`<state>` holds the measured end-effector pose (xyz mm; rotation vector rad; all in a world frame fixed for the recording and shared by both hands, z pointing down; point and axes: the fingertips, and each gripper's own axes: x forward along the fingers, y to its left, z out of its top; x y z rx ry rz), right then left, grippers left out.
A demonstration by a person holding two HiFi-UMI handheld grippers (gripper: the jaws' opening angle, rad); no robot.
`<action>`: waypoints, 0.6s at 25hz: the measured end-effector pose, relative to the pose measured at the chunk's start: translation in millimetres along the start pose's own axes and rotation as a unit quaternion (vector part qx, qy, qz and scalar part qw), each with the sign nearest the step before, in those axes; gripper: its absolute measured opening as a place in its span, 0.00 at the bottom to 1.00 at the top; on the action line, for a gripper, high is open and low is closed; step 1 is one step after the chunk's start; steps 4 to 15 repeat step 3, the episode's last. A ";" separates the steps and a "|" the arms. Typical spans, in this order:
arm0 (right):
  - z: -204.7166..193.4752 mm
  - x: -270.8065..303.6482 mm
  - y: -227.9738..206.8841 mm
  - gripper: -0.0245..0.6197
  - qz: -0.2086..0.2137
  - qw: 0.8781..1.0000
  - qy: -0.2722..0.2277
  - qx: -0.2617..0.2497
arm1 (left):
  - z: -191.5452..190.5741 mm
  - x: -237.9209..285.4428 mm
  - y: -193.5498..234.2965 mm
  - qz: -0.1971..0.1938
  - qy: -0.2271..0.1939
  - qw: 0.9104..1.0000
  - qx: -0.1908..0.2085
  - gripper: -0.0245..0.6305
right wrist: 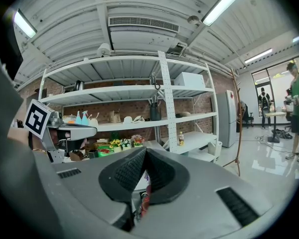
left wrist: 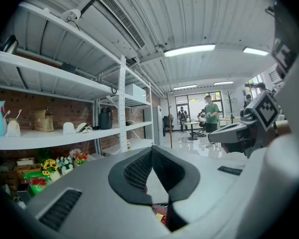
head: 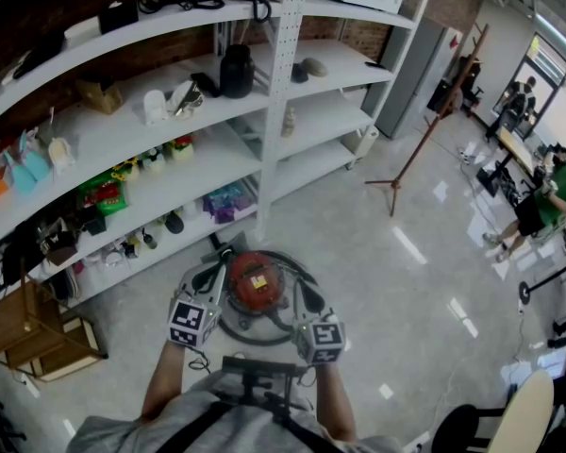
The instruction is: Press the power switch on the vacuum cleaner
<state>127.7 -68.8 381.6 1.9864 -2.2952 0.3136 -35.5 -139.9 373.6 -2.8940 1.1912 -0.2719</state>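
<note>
Vacuum cleaner (head: 255,281): a round canister unit with a red domed body, standing upright on the pale glossy floor (head: 396,291). It sits near the foot of the white shelving (head: 283,111), just in front of the central upright. A light-coloured label with yellow marking is on the top of the dome. A dark hose (head: 248,336) lies looped on the floor around the body. The power switch cannot be made out.

Grippers: left gripper (head: 211,279) and right gripper (head: 307,297) grey, with black ribbed pads (left wrist: 134,173).
Cubes (head: 192,322): white, black square markers.
Clothing: grey shirt (head: 208,413), black straps (head: 182,433).
</note>
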 end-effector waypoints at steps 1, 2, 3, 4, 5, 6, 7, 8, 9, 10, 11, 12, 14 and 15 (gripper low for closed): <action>0.5 -0.2 -1.2 0.05 0.000 1.000 0.000 -0.004 | -0.6 0.5 -0.2 0.001 0.001 1.000 0.000 0.05; 0.9 -0.3 -2.4 0.05 -0.001 1.000 0.000 -0.007 | -1.0 1.0 -0.5 0.001 0.002 1.000 0.000 0.05; 1.1 -0.5 -3.5 0.05 -0.001 1.000 0.000 -0.011 | -1.3 1.5 -0.9 0.002 0.003 1.000 0.000 0.05; 1.1 -0.5 -3.5 0.05 -0.001 1.000 0.000 -0.011 | -1.3 1.5 -0.9 0.002 0.003 1.000 0.000 0.05; 1.1 -0.5 -3.5 0.05 -0.001 1.000 0.000 -0.011 | -1.3 1.5 -0.9 0.002 0.003 1.000 0.000 0.05; 1.1 -0.5 -3.5 0.05 -0.001 1.000 0.000 -0.011 | -1.3 1.5 -0.9 0.002 0.003 1.000 0.000 0.05; 1.1 -0.5 -3.5 0.05 -0.001 1.000 0.000 -0.011 | -1.3 1.5 -0.9 0.002 0.003 1.000 0.000 0.05; 1.1 -0.5 -3.5 0.05 -0.001 1.000 0.000 -0.011 | -1.3 1.5 -0.9 0.002 0.003 1.000 0.000 0.05; 1.1 -0.5 -3.5 0.05 -0.001 1.000 0.000 -0.011 | -1.3 1.5 -0.9 0.002 0.003 1.000 0.000 0.05; 1.1 -0.5 -3.5 0.05 -0.001 1.000 0.000 -0.011 | -1.3 1.5 -0.9 0.002 0.003 1.000 0.000 0.05; 1.1 -0.5 -3.5 0.05 -0.001 1.000 0.000 -0.011 | -1.3 1.5 -0.9 0.002 0.003 1.000 0.000 0.05; 1.1 -0.5 -3.5 0.05 -0.001 1.000 0.000 -0.011 | -1.3 1.5 -0.9 0.002 0.003 1.000 0.000 0.05; 1.1 -0.5 -3.5 0.05 -0.001 1.000 0.000 -0.011 | -1.3 1.5 -0.9 0.002 0.003 1.000 0.000 0.05; 1.1 -0.5 -3.5 0.05 -0.001 1.000 0.000 -0.011 | -1.3 1.5 -0.9 0.002 0.003 1.000 0.000 0.05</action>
